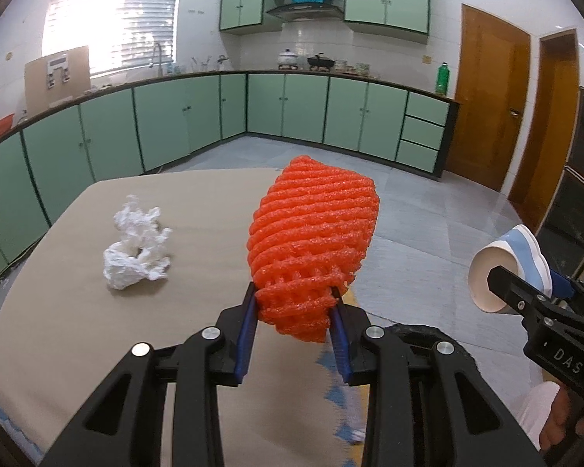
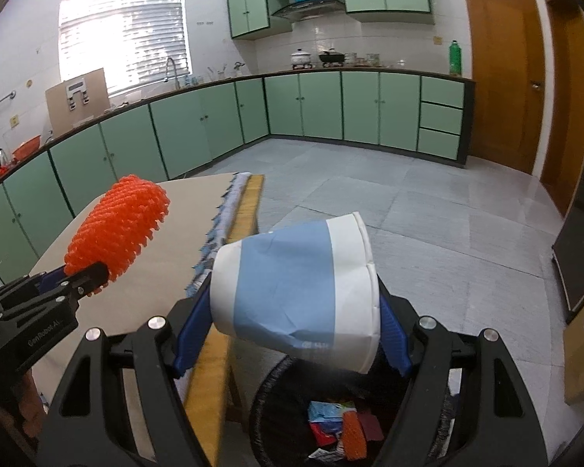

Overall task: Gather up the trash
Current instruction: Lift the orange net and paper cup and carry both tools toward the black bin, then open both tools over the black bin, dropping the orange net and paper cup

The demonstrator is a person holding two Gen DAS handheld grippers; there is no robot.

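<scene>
My left gripper (image 1: 295, 307) is shut on the lower end of an orange foam fruit net (image 1: 315, 229), held up over the right edge of the beige table (image 1: 58, 319). The same net (image 2: 118, 225) shows at the left of the right wrist view. My right gripper (image 2: 292, 330) is shut on a crumpled white and blue paper cup (image 2: 296, 292), lying sideways between the blue pads. That cup (image 1: 502, 268) appears at the right of the left wrist view. Below the cup stands a black trash bin (image 2: 264, 397) holding several wrappers. A crumpled white tissue (image 1: 136, 249) lies on the table.
The table's right edge has a yellow wooden side (image 2: 249, 202) and a fringed cloth. Beyond lies grey tiled floor (image 2: 428, 210), green kitchen cabinets (image 1: 284, 109) along the walls, and wooden doors (image 1: 490, 89) at the right. A dark cabinet (image 2: 580, 233) stands at the far right.
</scene>
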